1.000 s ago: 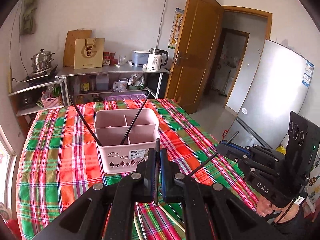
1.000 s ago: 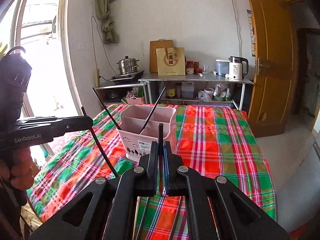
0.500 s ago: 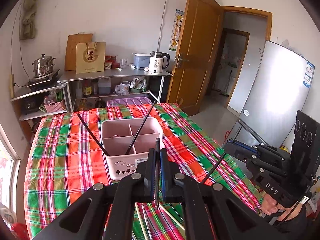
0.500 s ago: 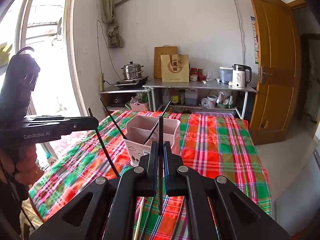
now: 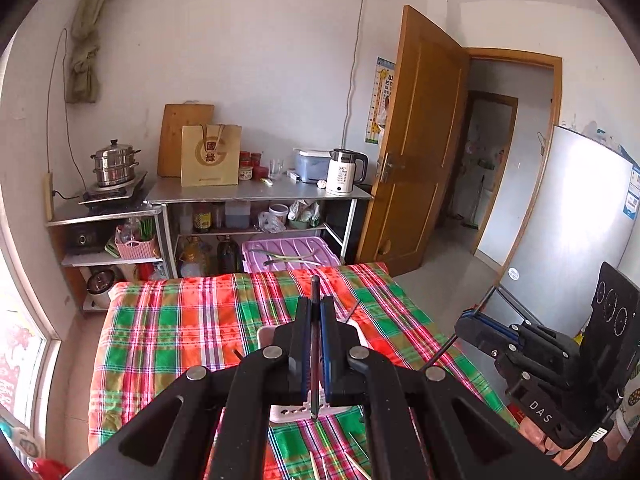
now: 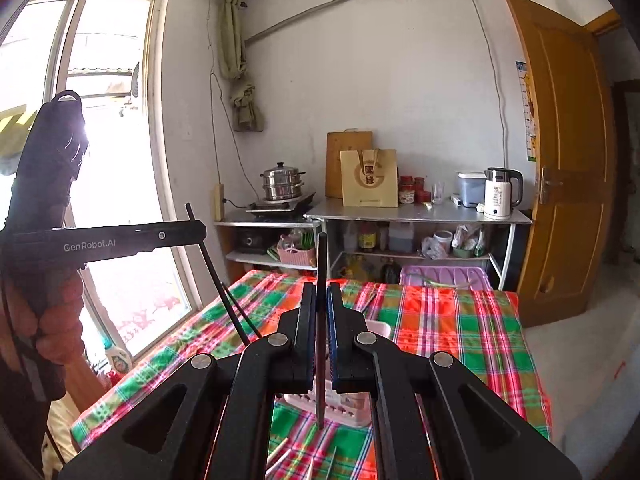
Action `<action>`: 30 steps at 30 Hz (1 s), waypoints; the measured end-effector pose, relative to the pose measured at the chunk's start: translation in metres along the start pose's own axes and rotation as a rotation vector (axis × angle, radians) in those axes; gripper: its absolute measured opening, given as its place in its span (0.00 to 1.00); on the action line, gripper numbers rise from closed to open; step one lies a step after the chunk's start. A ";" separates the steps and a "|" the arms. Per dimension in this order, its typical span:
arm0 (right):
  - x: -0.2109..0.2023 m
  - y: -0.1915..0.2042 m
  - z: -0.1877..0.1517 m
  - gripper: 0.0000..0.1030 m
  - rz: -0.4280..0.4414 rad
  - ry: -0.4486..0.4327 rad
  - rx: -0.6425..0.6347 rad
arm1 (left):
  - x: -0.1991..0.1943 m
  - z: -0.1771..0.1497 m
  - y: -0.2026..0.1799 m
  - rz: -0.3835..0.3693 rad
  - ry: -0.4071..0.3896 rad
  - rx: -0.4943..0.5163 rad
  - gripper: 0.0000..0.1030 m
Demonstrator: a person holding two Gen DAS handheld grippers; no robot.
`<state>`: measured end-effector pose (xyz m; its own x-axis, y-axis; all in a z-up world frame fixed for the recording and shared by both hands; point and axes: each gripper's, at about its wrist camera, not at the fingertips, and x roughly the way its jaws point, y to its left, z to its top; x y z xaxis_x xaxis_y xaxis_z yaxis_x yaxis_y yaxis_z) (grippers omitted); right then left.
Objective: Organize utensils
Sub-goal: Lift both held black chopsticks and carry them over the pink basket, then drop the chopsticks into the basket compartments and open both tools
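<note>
While higher than before, both jaws (clamped) on 1 black chopstick (image 5: 315, 344) each.

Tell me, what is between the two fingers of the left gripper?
A thin dark chopstick, standing nearly upright, clamped in the left gripper; the left wrist view shows it.

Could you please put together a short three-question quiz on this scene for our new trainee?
1. True or false: both grippers are shut on a dark chopstick.
2. Which colour is the utensil basket on the checked tablecloth: A pink, B blue, C white?
3. What lies on the cloth close in front of the basket, nearest the cameras?

Key
1. True: the left gripper clamps an upright black chopstick, and the right gripper clamps another dark chopstick.
2. A.
3. Several loose light-coloured chopsticks.
</note>
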<state>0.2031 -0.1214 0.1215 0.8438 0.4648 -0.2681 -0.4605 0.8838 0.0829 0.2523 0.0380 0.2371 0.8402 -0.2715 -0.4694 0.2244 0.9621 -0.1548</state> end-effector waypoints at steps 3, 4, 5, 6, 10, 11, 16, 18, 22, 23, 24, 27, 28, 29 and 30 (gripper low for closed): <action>0.010 0.000 0.009 0.05 -0.001 -0.017 0.001 | 0.002 0.014 0.006 0.016 -0.022 0.001 0.04; 0.013 0.001 0.012 0.05 -0.001 -0.023 0.002 | 0.004 0.018 0.009 0.018 -0.027 -0.005 0.04; 0.017 0.000 0.014 0.05 -0.001 -0.026 0.004 | 0.005 0.020 0.011 0.014 -0.030 -0.013 0.04; 0.021 0.000 0.016 0.05 0.000 -0.029 0.008 | 0.008 0.023 0.013 0.013 -0.033 -0.014 0.04; 0.035 -0.001 0.019 0.05 0.008 -0.030 0.023 | 0.025 0.026 0.020 0.022 -0.025 -0.016 0.04; 0.039 0.000 0.019 0.05 0.010 -0.029 0.024 | 0.030 0.026 0.022 0.027 -0.020 -0.014 0.04; 0.054 0.000 0.018 0.05 0.015 -0.026 0.034 | 0.051 0.025 0.031 0.032 -0.003 -0.024 0.04; 0.060 -0.001 0.018 0.05 0.016 -0.022 0.034 | 0.053 0.024 0.033 0.023 -0.010 -0.029 0.04; 0.071 -0.004 0.013 0.05 0.016 -0.001 0.036 | 0.061 0.022 0.035 0.017 -0.001 -0.023 0.04; 0.074 -0.004 0.010 0.05 0.015 0.007 0.037 | 0.065 0.021 0.035 0.017 0.005 -0.022 0.04; 0.077 -0.004 0.006 0.05 0.015 0.019 0.037 | 0.068 0.018 0.036 0.017 0.013 -0.022 0.04; 0.087 -0.006 -0.006 0.05 0.012 0.054 0.042 | 0.081 0.008 0.040 0.011 0.047 -0.032 0.04; 0.089 -0.007 -0.011 0.05 0.013 0.066 0.046 | 0.086 0.004 0.041 0.009 0.061 -0.034 0.04; 0.092 -0.009 -0.015 0.05 0.013 0.079 0.050 | 0.092 0.001 0.043 0.006 0.076 -0.036 0.04; 0.095 -0.010 -0.019 0.05 0.011 0.091 0.054 | 0.097 -0.003 0.045 0.007 0.091 -0.038 0.04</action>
<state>0.2827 -0.0869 0.0771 0.8091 0.4698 -0.3531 -0.4521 0.8814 0.1369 0.3421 0.0545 0.1820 0.7929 -0.2676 -0.5475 0.1984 0.9628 -0.1833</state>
